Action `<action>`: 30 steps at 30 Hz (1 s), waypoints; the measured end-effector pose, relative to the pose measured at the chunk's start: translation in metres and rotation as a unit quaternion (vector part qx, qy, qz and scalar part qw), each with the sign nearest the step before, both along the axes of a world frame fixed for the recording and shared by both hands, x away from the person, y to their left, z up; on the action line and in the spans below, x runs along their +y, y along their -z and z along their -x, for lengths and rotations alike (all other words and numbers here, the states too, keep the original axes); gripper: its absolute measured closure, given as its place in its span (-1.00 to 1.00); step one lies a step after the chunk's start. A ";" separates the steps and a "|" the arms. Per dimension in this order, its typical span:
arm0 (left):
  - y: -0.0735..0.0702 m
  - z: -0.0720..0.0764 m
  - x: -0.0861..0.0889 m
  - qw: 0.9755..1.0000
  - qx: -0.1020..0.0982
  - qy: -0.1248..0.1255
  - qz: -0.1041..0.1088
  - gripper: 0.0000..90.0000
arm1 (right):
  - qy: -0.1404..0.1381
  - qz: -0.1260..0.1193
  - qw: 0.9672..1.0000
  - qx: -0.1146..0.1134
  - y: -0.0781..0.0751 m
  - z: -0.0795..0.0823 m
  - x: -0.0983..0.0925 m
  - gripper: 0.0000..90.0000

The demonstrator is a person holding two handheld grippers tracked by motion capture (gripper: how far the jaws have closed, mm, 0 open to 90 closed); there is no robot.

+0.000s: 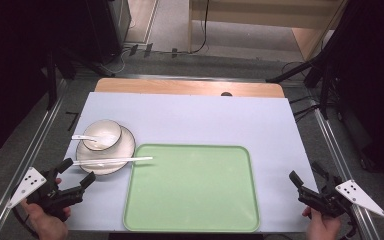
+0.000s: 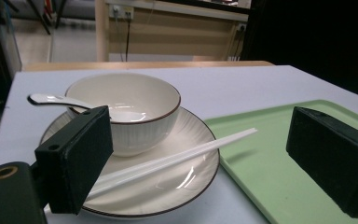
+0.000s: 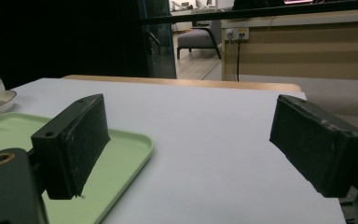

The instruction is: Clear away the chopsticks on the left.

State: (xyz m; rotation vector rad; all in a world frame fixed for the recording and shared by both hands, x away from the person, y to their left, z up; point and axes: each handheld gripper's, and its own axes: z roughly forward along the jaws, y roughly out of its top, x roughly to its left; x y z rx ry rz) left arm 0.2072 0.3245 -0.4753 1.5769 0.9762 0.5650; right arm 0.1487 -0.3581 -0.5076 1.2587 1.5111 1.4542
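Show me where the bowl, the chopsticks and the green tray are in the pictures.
bowl (image 2: pixel 140 126): left gripper view, on its outer wall.
chopsticks (image 1: pixel 115 160): high view, on the middle of the sticks, above the plate.
green tray (image 1: pixel 190 187): high view, on its bare floor.

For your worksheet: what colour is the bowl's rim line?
Dark brown, on a white bowl; clearest in the left gripper view.
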 end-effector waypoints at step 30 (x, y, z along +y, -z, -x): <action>-0.013 -0.045 -0.066 0.981 0.149 0.081 -0.093 1.00 | -0.005 0.035 0.999 0.013 0.001 -0.005 0.019 -0.73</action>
